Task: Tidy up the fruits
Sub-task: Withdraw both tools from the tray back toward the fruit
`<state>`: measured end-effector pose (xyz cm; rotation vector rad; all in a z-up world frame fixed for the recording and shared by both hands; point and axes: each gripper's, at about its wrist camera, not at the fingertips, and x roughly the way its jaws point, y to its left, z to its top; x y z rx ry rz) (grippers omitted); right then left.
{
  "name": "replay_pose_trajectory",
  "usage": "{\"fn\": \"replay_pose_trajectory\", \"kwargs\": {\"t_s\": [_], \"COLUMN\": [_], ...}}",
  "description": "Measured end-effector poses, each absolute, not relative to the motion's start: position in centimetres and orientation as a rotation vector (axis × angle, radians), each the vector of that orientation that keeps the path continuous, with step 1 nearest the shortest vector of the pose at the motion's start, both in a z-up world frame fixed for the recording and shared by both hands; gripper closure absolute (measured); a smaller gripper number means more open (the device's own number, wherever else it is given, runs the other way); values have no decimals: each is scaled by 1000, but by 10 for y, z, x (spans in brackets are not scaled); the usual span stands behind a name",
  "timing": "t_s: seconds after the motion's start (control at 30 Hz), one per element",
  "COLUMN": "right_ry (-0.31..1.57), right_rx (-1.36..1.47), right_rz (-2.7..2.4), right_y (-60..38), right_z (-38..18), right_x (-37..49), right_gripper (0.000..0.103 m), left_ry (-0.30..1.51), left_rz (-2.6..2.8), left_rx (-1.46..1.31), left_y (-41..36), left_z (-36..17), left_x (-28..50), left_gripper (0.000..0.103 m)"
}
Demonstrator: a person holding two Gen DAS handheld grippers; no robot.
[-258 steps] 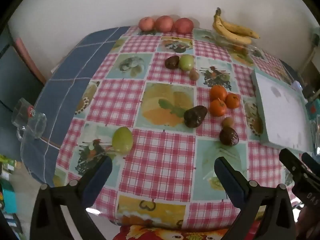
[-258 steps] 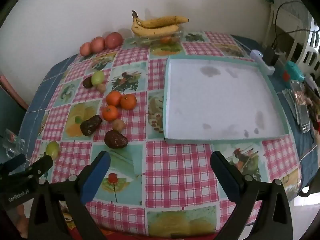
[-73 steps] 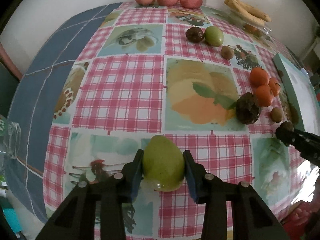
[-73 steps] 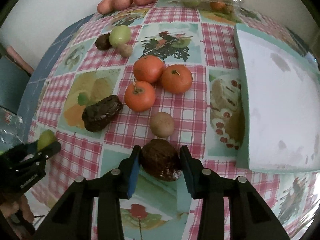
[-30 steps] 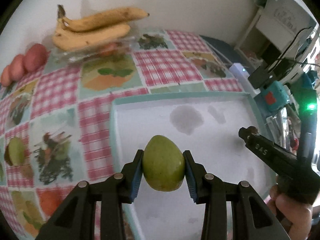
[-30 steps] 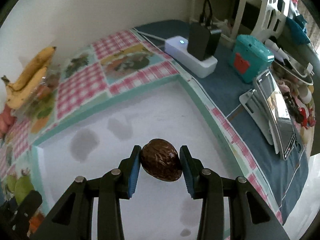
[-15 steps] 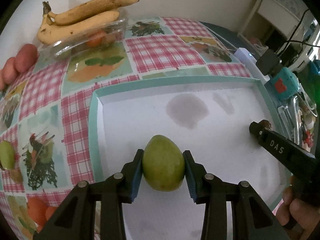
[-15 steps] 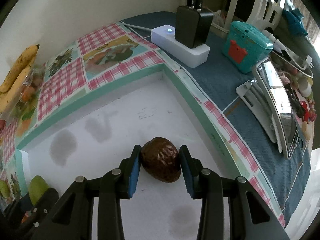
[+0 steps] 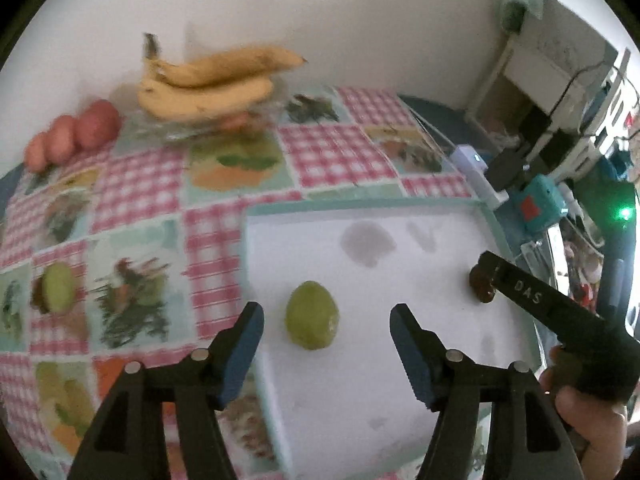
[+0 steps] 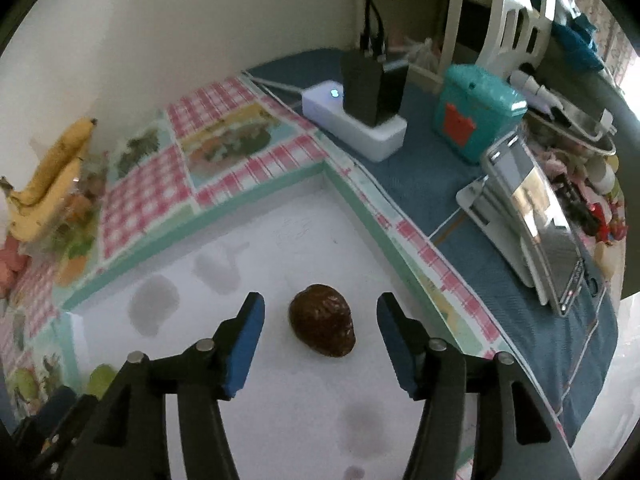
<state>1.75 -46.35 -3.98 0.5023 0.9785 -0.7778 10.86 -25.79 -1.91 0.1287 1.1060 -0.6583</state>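
With both tools spread, left tool (image 9: 326, 318) and right tool (image 10: 320, 314), your green mango (image 9: 311, 315) and dark avocado (image 10: 322, 325) look round and bruisable, so pinch gently across their widest middles.

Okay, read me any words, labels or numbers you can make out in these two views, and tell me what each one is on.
"DAS": white letters on the black arm of the right tongs, seen in the left wrist view.
Teal box: a red mark on its front, no letters legible.
Phone screen: only glare, nothing readable.
Tablecloth: pictures and checks, no text visible.
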Motion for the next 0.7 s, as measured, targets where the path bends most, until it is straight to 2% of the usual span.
{"fn": "replay_pose_trajectory", "kwargs": {"t_s": [0.07,0.23,0.3,0.4,0.47,0.5,0.7], "right_ry": [966,969,976,981,986,990,1007], "right_rx": [499,506,479,448,425,409,346], "right_rz": [-753,-690,-659,-608,-585,-570,-468], "right_y": [-455,-425,-409,-382,-366,-357,-310], "right_z": [-32,-19,-17,-18,-19,-19,-24], "right_x": [15,9,12,16,18,19,25], "right_gripper": [40,37,37,36,26,25,23], "left_ry": [1090,991,968,949,913,899,875], "left_rz": [-598,-373,-281,-168,-96,-61,39], "left_rx": [102,93,86,46,38,45,26], "left_y": [-232,-157,-127,-80,-51,-39,11], "left_z": [-9,7,8,8,10,10,8], "left_x": [111,120,121,122,116,113,101], "left_gripper": [29,6,2,0,0,0,0]}}
